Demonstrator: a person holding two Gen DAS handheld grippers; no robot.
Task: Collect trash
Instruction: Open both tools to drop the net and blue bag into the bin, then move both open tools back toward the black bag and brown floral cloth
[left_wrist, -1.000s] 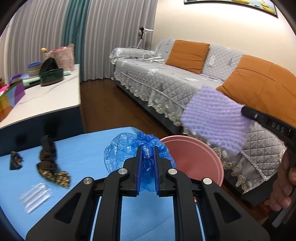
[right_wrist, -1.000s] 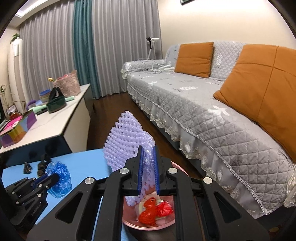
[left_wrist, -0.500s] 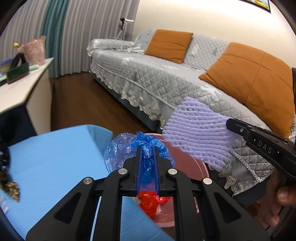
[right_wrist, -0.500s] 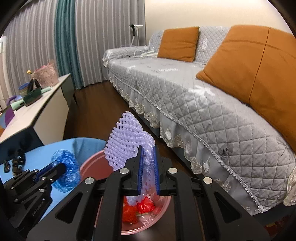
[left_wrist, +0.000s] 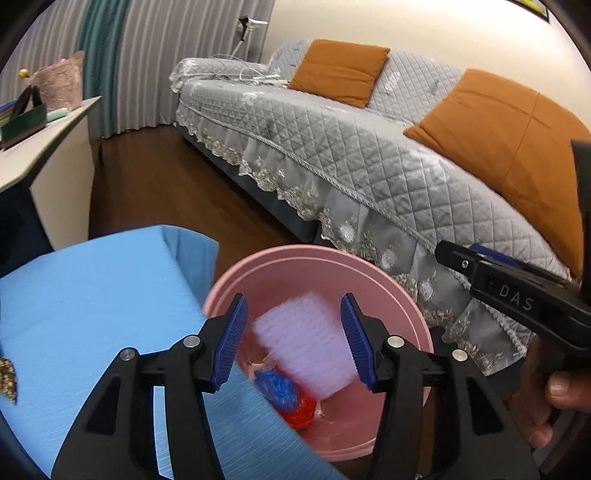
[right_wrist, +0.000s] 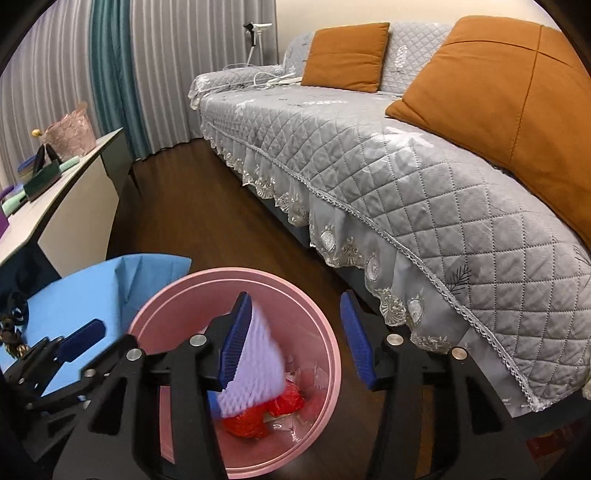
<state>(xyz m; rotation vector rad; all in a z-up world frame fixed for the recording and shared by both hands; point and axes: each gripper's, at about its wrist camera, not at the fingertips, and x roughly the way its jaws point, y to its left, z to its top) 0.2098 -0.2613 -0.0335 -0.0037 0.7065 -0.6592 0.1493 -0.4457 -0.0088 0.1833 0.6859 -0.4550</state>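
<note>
In the left wrist view, the left gripper (left_wrist: 293, 338) is spread wide and holds nothing; it hangs above a pink bin (left_wrist: 399, 295) that stands on the dark wooden floor (left_wrist: 155, 192). Inside the bin lie a pale purple foam net (left_wrist: 306, 347), a blue plastic wad (left_wrist: 277, 391) and something red (left_wrist: 301, 413) under it. The foam net looks blurred. A table with a blue cloth (left_wrist: 92, 306) is on the left, and its right edge comes just beside the bin rim. At the right border the right gripper (left_wrist: 517, 291) reaches in over the bin, held by a hand (left_wrist: 554, 398). Behind the bin runs a sofa with a grey quilted cover (left_wrist: 351, 147) and two orange cushions (left_wrist: 340, 70). A white sideboard (left_wrist: 48, 155) stands at the left, with a green box (left_wrist: 22, 123) and a pink basket (left_wrist: 61, 85) on top; grey and teal curtains (left_wrist: 147, 62) close the far wall.

In the right wrist view, the right gripper (right_wrist: 299, 339) is also spread. The foam net (right_wrist: 255, 373) touches its left finger pad (right_wrist: 234, 339) but is not pinched, and its lower part is in the bin (right_wrist: 325, 332) over the red trash (right_wrist: 266, 417). The left gripper (right_wrist: 70, 347) shows at the lower left, above the corner of the blue cloth (right_wrist: 92, 291). The sofa (right_wrist: 388, 166), the floor (right_wrist: 207, 206), the sideboard (right_wrist: 74, 206) and the curtains (right_wrist: 129, 70) fill the rest.
</note>
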